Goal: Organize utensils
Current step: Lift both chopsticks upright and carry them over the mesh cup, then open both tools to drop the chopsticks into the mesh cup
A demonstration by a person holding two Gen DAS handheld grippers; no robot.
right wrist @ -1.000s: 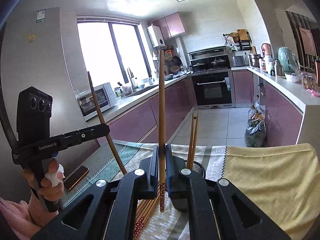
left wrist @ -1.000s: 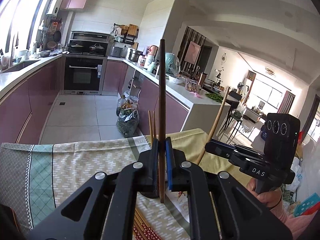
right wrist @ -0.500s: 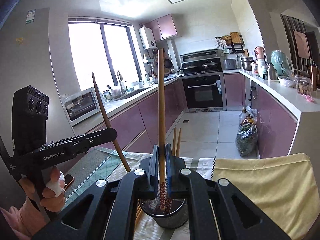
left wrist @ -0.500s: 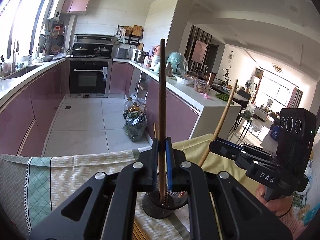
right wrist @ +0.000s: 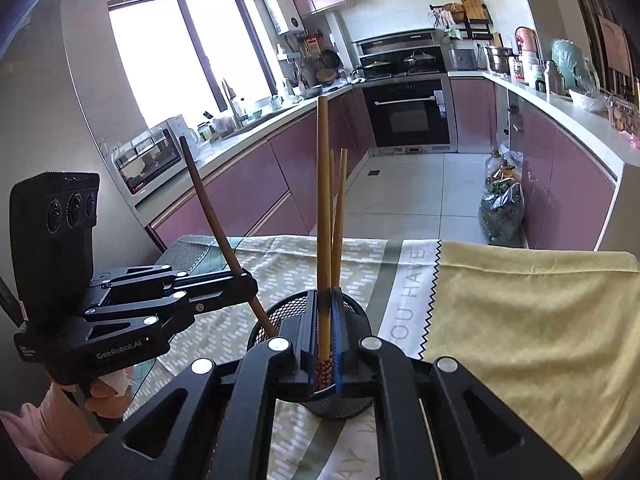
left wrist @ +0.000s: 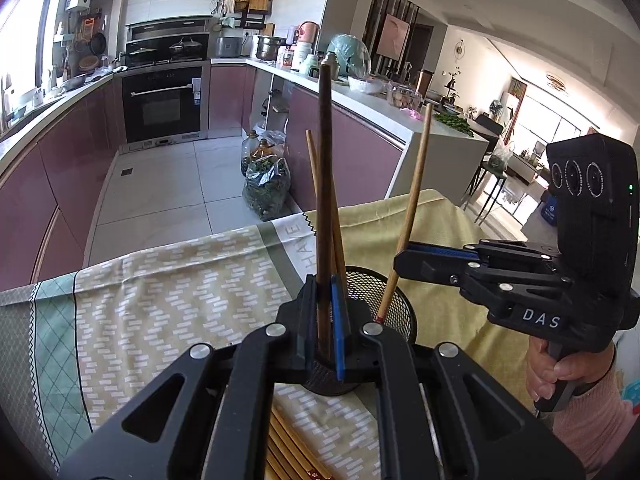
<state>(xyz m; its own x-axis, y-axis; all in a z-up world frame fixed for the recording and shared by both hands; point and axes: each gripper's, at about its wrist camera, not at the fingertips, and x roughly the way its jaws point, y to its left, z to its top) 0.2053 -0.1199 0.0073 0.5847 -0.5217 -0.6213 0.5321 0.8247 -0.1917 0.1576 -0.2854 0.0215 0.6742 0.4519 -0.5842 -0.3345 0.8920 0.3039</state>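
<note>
In the left wrist view my left gripper (left wrist: pixel 323 300) is shut on a dark brown chopstick (left wrist: pixel 325 160) held upright, its lower end down in the black mesh cup (left wrist: pixel 400 306). My right gripper (left wrist: pixel 400 260) comes in from the right, shut on a light wooden chopstick (left wrist: pixel 414 200) whose red tip dips into the cup. In the right wrist view the right gripper (right wrist: pixel 325 328) pinches that light chopstick (right wrist: pixel 323 200) over the mesh cup (right wrist: pixel 288 314). The left gripper (right wrist: pixel 249 282) slants the dark chopstick (right wrist: pixel 208 200) in. Two chopsticks (right wrist: pixel 340 208) stand in the cup.
Several loose chopsticks (left wrist: pixel 286 450) lie on the patterned tablecloth (left wrist: pixel 180 292) just under my left gripper. A yellow cloth (right wrist: pixel 520 320) covers the table's right part. Beyond the far table edge lies the kitchen floor with bags (left wrist: pixel 266 188).
Both grippers have sunk with their chopsticks. The mesh cup has come up into view, and the chopstick ends now reach down into it.
</note>
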